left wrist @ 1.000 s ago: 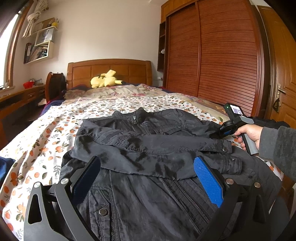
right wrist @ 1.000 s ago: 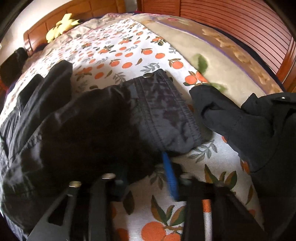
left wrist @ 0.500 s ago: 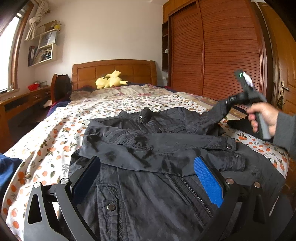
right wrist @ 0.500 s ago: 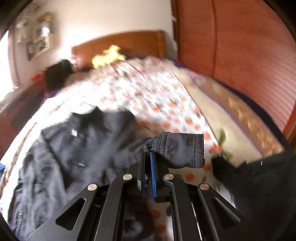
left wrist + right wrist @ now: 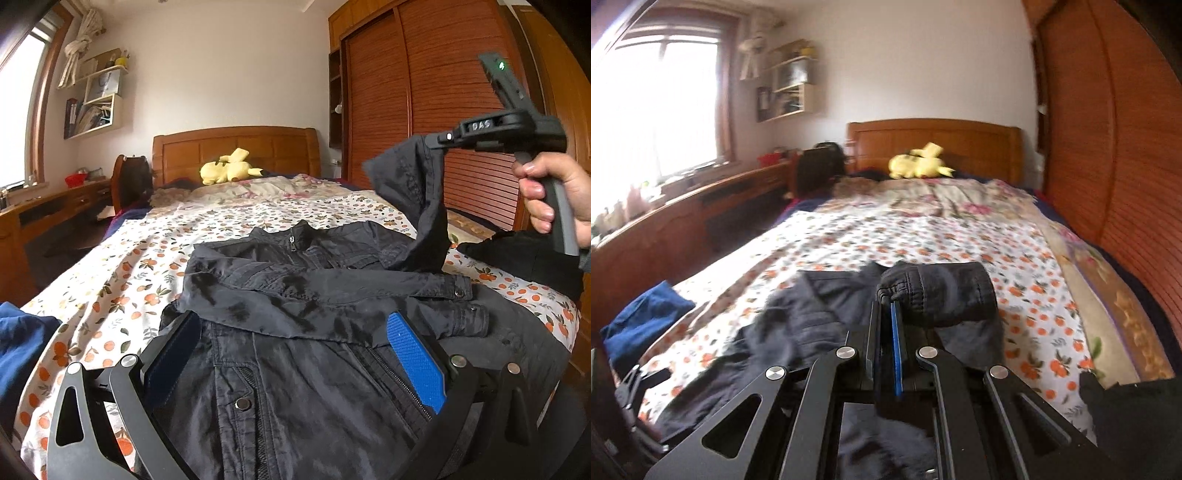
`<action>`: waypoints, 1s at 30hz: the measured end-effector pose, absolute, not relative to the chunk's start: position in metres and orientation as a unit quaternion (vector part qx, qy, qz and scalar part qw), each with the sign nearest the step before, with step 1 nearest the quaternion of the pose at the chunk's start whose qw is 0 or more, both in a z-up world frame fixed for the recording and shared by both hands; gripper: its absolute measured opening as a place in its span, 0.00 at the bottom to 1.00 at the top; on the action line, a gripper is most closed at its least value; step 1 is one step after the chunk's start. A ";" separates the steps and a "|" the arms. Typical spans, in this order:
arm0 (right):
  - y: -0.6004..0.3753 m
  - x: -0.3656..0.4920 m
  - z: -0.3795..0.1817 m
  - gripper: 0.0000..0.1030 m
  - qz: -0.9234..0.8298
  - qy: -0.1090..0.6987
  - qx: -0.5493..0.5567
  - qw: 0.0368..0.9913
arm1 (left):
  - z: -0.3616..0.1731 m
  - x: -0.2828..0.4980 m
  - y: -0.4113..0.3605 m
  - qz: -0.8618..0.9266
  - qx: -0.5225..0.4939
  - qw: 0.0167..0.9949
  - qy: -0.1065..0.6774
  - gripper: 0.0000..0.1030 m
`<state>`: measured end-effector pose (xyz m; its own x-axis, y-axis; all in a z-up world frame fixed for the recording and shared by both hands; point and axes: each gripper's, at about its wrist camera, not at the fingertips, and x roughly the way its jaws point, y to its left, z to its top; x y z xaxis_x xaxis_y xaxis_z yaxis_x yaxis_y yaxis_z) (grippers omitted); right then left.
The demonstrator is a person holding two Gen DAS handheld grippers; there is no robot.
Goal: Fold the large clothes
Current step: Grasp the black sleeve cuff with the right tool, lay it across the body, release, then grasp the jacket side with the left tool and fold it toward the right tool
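Note:
A dark grey jacket (image 5: pixel 314 332) lies face up on the flowered bedspread (image 5: pixel 122 280), collar toward the headboard, with one sleeve folded across the chest. My right gripper (image 5: pixel 886 306) is shut on the cuff of the other sleeve (image 5: pixel 945 295) and holds it high above the bed. From the left wrist view that sleeve (image 5: pixel 417 199) hangs from the raised right gripper (image 5: pixel 432 142), which a hand (image 5: pixel 550 195) holds. My left gripper (image 5: pixel 295 350) stands open low over the jacket's front, its blue pads apart with nothing pinched.
A yellow plush toy (image 5: pixel 229 170) lies by the wooden headboard (image 5: pixel 236 147). Blue cloth (image 5: pixel 22 350) sits at the bed's left edge and another dark garment (image 5: pixel 524 258) at its right edge. A slatted wardrobe (image 5: pixel 443 110) runs along the right, a desk (image 5: pixel 44 214) on the left.
My right gripper closed on the sleeve cuff beside the jacket and lifted it well up off the bed, turning as it rose. The left gripper stayed open over the jacket, drifting slightly.

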<state>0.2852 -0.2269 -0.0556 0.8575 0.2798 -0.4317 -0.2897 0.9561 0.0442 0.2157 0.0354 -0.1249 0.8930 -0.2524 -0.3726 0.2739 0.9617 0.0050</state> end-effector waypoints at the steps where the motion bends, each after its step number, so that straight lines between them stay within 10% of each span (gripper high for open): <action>1: -0.219 0.281 -0.054 0.04 0.157 0.220 -0.015 0.963 | -0.124 0.215 0.036 -0.135 0.028 0.973 0.187 0.98; 19: -0.164 0.253 -0.163 0.06 0.213 0.351 -0.052 0.910 | -0.123 0.210 0.047 -0.129 0.024 0.974 0.187 0.98; 24: -0.166 0.235 -0.187 0.18 0.220 0.366 -0.057 0.903 | -0.129 0.215 0.042 -0.128 0.027 0.972 0.196 0.98; 26: -0.172 0.228 -0.191 0.38 0.218 0.374 -0.052 0.900 | -0.131 0.217 0.039 -0.128 0.031 0.971 0.200 0.98; 30: -0.184 0.210 -0.189 0.40 0.194 0.359 -0.077 0.910 | -0.138 0.220 0.029 -0.131 0.043 0.969 0.206 0.98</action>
<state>0.2101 -0.1845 -0.1895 0.6668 0.2983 -0.6829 -0.4083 0.9128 0.0000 0.2197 0.0292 -0.1376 0.8807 -0.2360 -0.4108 0.2711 0.9621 0.0285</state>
